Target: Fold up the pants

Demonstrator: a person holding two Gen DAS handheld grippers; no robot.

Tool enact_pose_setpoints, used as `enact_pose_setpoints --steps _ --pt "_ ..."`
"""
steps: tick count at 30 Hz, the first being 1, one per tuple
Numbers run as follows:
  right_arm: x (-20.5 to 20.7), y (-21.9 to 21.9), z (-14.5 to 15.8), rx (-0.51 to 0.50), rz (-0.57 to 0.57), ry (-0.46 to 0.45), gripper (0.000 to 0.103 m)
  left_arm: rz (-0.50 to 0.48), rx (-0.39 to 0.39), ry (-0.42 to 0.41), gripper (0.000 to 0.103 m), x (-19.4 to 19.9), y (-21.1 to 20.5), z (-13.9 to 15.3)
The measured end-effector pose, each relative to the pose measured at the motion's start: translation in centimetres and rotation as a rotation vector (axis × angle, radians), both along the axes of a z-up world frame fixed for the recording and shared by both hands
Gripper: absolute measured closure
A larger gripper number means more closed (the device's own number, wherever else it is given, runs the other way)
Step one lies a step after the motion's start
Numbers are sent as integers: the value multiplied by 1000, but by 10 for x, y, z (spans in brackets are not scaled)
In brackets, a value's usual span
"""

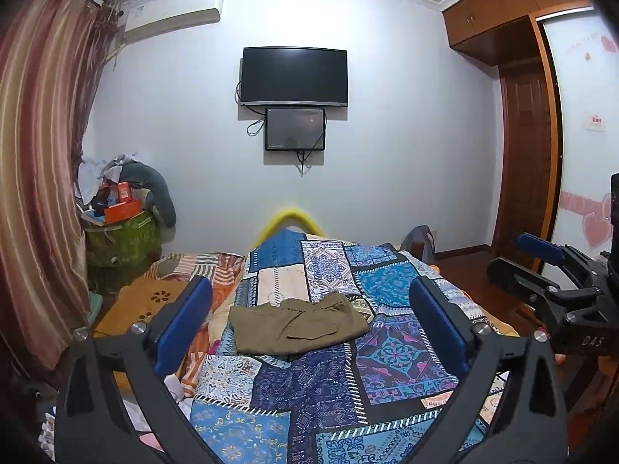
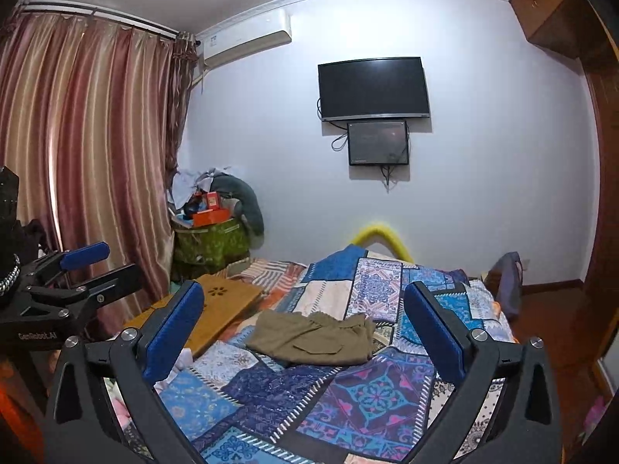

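Over on the left hang the striped curtains [image 2: 89, 147], and in the corner beside them a green bin [image 2: 211, 247] is heaped with boxes and clothes. Next comes a wooden lap tray [image 2: 216, 309] lying on the left side of the bed. The left tongs [image 1: 309, 324] are held up above the near end of the bed, their blue pads spread wide with nothing between them. In the middle of the patchwork bedspread [image 1: 309, 394] lie the olive pants [image 1: 298, 323], already doubled into a squat bundle with a flap pocket on top and the gathered waistband toward the far side; the upper layer looks a little rumpled and not square with the one beneath. On the wall behind are a dark television [image 1: 294, 76] and a smaller screen [image 1: 294, 128] under it. The right tongs [image 2: 305, 332] hover alongside, equally wide apart and holding nothing, well back from the cloth. From here the trouble I would expect is with the grab: if a pad pinches only the top layer, the bundle will peel open as it lifts, and if it bites too deep it may catch the bedspread and drag it along. The soft, uneven bedding could also let the fold slide crooked, and the tray sits close enough to be knocked by a wide swing on that side.
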State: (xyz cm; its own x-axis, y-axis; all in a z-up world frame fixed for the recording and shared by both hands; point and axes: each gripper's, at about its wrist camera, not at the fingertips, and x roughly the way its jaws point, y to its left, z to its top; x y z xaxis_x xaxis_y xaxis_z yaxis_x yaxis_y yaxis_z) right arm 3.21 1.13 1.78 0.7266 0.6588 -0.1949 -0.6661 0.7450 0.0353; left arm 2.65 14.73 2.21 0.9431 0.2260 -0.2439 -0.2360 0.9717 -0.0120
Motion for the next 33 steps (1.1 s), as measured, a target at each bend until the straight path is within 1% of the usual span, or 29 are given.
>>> enact_pose_setpoints --steps 5,20,33 --pt "-1 -2 0 -1 -2 5 0 9 -1 4 0 2 2 -1" --pt "0 -1 -1 -14 -8 15 0 -6 -2 9 0 4 -1 -7" --pt "1 -2 -2 -14 -10 23 0 -8 -25 18 0 5 1 -8"
